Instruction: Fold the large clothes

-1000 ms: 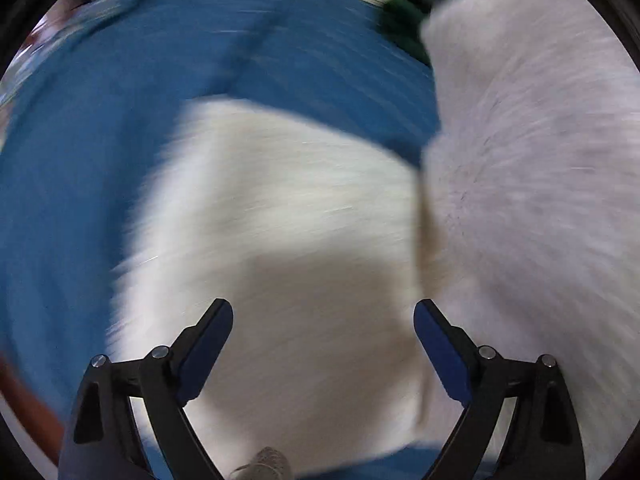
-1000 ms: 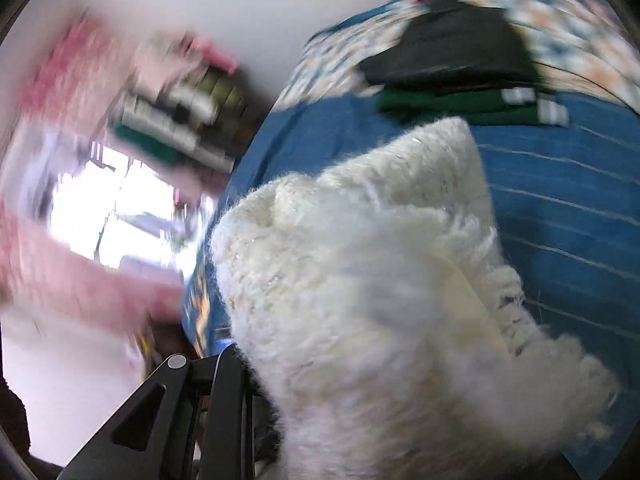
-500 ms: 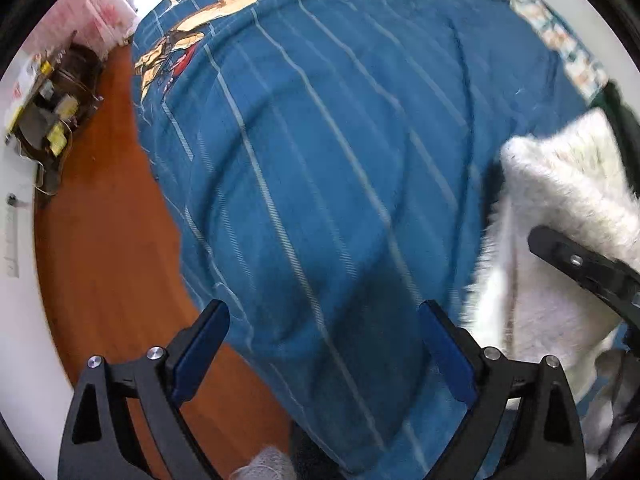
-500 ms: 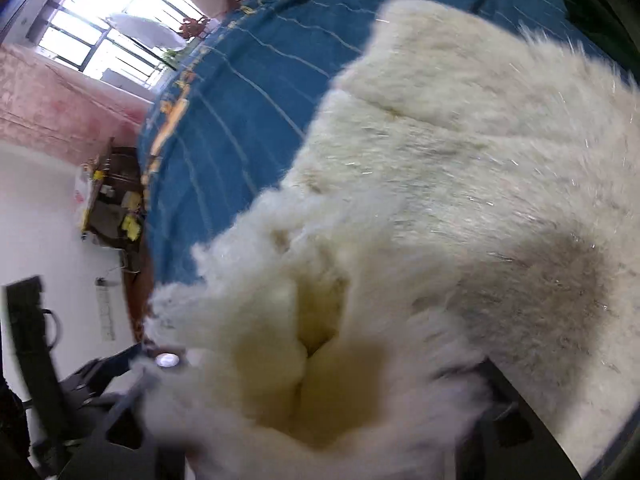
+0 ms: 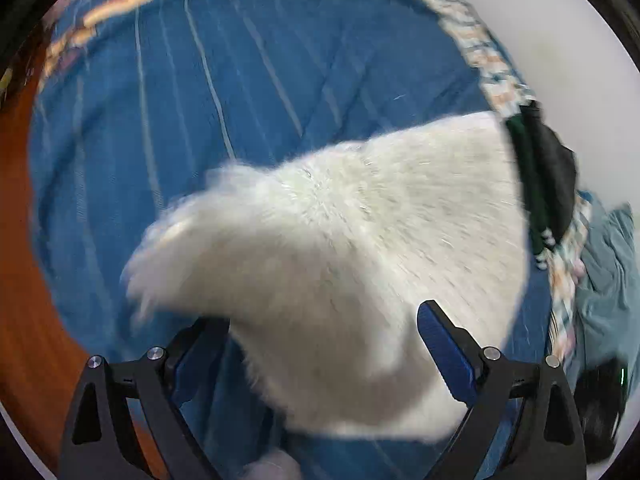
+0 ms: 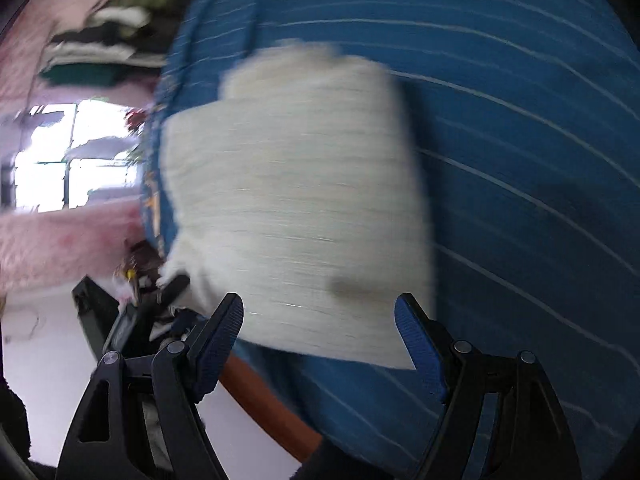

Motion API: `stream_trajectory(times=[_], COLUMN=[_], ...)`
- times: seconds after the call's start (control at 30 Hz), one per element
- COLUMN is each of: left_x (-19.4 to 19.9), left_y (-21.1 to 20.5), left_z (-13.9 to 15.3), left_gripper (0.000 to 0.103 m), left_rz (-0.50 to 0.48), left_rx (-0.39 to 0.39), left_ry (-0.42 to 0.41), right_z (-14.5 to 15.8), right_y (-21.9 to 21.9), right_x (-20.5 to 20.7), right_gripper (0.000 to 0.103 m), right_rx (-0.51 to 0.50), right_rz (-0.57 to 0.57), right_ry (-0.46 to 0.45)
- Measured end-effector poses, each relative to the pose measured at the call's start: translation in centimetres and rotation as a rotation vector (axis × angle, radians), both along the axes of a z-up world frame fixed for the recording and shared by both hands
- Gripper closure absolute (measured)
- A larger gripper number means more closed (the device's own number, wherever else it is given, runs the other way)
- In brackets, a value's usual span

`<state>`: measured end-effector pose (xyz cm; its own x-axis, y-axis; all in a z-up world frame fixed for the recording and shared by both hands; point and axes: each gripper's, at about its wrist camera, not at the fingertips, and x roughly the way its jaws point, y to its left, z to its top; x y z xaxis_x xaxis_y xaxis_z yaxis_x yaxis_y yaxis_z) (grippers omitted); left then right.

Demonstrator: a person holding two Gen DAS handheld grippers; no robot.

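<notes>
While the fluffy white garment [image 6: 296, 200] lies on the blue bed cover [image 6: 520, 128], the right hand-held gripper [image 6: 319, 320] has just opened wide, and the left hand-held gripper [image 5: 324, 332] is wide too, holding nothing.

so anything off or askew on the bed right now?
Nothing damaged or spilled. The white fluffy garment lies folded on the blue striped bedspread, near the bed's edge. The right tool has just been opening and grips nothing. Frames are motion-blurred, so fine detail is unclear.
</notes>
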<state>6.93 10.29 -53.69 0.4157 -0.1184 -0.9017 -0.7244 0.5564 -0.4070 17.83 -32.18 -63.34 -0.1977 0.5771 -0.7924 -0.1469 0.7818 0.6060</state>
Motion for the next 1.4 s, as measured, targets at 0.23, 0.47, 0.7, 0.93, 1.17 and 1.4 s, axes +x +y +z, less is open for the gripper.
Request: stream_trajectory(times=[0.23, 0.47, 0.7, 0.93, 1.17, 1.4], left_x=[-2.3, -8.7, -6.4, -5.4, -3.9, -6.3], left_y=[0.5, -0.7, 0.2, 1.6, 1.9, 0.8], left_z=[0.9, 2.0, -2.1, -2.3, -3.2, 3.3], left_gripper=[0.092, 0.096, 0.09, 0.085, 0.088, 0.098], left_rz=[0.145, 0.199, 0.174, 0.173, 0.196, 0.264], left_rx=[0.007, 0.006, -0.043, -0.145, -0.162, -0.059], left_ry=[-0.097, -0.066, -0.058, -0.081, -0.09, -0.216], right_z=[-1.7, 0.7, -2.9, -2.2, -1.8, -3.5], right_y=[-1.8, 1.7, 10.8, 11.6, 2.0, -3.1], right_x=[0.6, 2.2, 5.2, 7.5, 4.6, 2.8], right_gripper=[0.024, 0.028, 0.04, 0.037, 0.037, 0.037], right_rx=[-0.018, 0.011, -0.169, -0.176, -0.096, -0.094], right_rz=[-0.076, 0.002, 0.135, 0.208, -0.007, -0.15], right_ry=[-0.006, -0.051, -0.099, -0.049, 0.039, 0.101])
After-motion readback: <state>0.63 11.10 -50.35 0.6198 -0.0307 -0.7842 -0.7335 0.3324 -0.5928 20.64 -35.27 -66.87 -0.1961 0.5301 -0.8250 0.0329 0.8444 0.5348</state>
